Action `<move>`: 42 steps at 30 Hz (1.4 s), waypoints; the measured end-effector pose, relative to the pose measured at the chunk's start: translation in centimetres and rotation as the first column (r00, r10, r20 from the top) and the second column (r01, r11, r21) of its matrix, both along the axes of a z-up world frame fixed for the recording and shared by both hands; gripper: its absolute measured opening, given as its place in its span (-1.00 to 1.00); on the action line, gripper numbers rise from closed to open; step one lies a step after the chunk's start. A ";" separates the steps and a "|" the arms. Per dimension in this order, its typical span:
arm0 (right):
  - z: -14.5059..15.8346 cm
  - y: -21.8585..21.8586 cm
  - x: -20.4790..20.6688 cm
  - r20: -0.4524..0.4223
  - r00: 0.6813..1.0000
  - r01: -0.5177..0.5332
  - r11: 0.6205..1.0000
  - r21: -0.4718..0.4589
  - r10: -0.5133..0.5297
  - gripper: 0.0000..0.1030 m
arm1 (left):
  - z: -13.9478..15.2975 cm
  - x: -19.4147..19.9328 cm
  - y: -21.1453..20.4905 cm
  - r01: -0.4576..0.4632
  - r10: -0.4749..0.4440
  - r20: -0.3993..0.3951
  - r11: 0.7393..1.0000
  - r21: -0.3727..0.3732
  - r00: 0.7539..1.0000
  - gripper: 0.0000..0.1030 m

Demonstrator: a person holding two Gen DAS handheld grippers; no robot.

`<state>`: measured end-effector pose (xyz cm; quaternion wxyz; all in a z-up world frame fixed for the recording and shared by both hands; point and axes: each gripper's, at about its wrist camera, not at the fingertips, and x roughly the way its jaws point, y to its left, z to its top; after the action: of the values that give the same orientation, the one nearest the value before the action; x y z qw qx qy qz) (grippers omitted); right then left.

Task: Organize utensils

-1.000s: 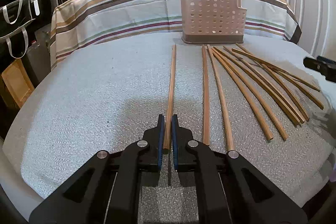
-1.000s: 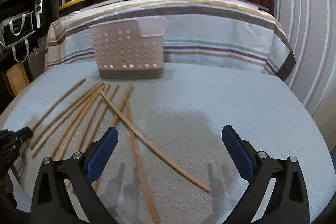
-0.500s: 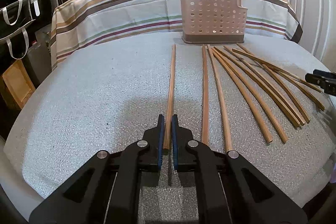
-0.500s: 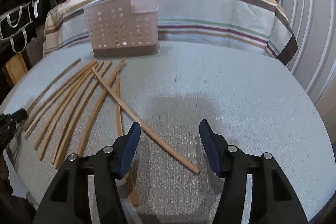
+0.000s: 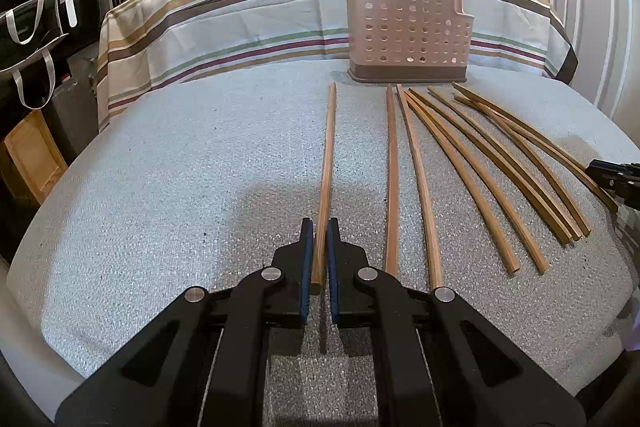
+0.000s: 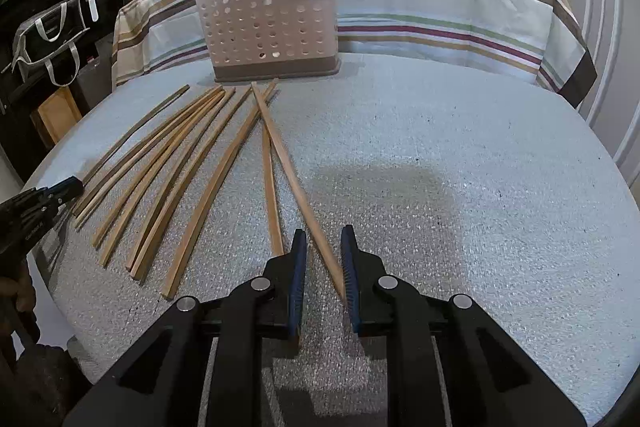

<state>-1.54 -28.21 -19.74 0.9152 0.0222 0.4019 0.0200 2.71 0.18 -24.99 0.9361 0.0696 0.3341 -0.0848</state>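
Several wooden chopsticks lie fanned out on the grey table, in front of a pink perforated basket (image 5: 406,31) that also shows in the right wrist view (image 6: 270,27). My left gripper (image 5: 319,227) is shut on the near end of the leftmost chopstick (image 5: 327,163), which lies apart from the others. My right gripper (image 6: 323,237) has narrowed around the near end of the rightmost chopstick (image 6: 290,171), which crosses over its neighbour; a gap remains on the left side, so it is open.
The grey table (image 5: 180,187) has a rounded edge. Behind it stands a counter under a striped cloth (image 5: 240,27) with pots and a bowl. Shelves and a black bag (image 5: 28,31) are at the left. White cabinet doors (image 6: 600,27) are at the right.
My right gripper moved forward and down onto the rightmost chopstick while its fingers closed from wide open to a narrow gap. My left gripper stayed shut on its chopstick without moving.
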 end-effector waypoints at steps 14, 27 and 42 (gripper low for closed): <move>-0.2 0.0 -1.5 0.073 0.997 -0.014 1.000 0.015 0.012 -0.63 | -0.3 -0.3 0.2 -0.010 0.010 0.001 1.000 -0.011 1.000 -0.86; -0.4 -0.5 -3.2 0.116 0.993 -0.031 0.999 0.028 0.027 -0.61 | -0.4 -0.5 0.0 -0.006 0.006 0.004 1.000 -0.013 1.000 -0.87; -0.8 -0.4 -4.4 0.181 0.983 -0.040 0.999 0.027 0.035 -0.68 | -0.6 -0.8 0.0 -0.006 0.006 0.014 1.000 -0.016 1.000 -0.88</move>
<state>-5.90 -28.60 -20.54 0.9469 0.0268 0.3172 0.0454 1.88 0.17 -25.57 0.9392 0.0618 0.3271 -0.0842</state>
